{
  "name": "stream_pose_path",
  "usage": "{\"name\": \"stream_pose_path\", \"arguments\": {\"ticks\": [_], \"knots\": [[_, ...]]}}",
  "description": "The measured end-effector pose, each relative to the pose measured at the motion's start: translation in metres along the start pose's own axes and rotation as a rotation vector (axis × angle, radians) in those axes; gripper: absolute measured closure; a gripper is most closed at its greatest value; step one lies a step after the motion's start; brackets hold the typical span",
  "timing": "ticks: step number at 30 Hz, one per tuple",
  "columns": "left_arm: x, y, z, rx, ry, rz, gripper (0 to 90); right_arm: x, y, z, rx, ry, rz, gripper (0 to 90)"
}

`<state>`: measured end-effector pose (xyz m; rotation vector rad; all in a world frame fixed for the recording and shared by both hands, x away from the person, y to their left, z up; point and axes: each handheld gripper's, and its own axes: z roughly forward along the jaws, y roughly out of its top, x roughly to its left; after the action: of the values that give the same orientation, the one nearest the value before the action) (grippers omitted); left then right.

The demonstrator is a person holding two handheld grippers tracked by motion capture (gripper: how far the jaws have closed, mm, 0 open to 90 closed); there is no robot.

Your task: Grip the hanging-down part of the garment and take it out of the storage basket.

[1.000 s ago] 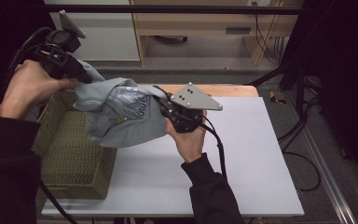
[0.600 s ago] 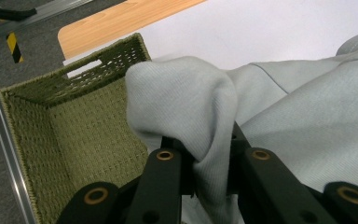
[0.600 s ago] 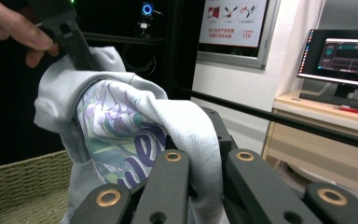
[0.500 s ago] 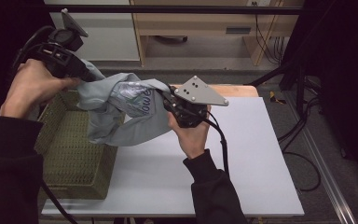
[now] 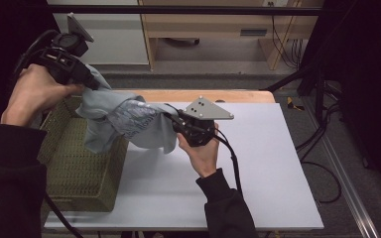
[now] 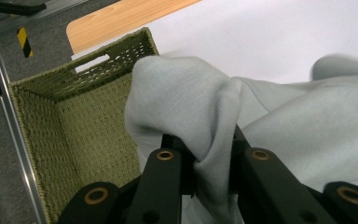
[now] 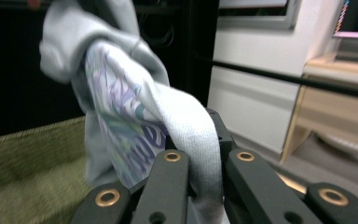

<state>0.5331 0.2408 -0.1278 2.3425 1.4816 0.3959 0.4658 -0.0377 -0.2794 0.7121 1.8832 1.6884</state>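
white table point(image 5: 258, 163) | wooden cabinet point(image 5: 218, 29) | floor cables point(image 5: 322, 148)

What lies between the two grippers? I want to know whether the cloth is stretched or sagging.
In the high view, the grey garment spans from the left gripper to the right gripper, sagging over the basket edge.
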Motion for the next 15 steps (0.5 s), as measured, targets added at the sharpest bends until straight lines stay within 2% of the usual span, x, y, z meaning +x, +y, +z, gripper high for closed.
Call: {"name": "stream_pose_path", "arguments": {"ticks": [7,12,15], "knots": [[-0.003,0.001,0.006,0.016,0.002,0.012,80.9,0.002,-0.038,0.011,0.078,0.049,0.052,88.1],[-0.008,0.002,0.009,0.023,0.004,0.023,80.9,0.007,-0.054,0.016,0.119,0.070,0.059,87.1],[-0.010,0.003,0.010,0.027,0.008,0.029,81.0,0.010,-0.062,0.019,0.143,0.072,0.056,82.4]]}}
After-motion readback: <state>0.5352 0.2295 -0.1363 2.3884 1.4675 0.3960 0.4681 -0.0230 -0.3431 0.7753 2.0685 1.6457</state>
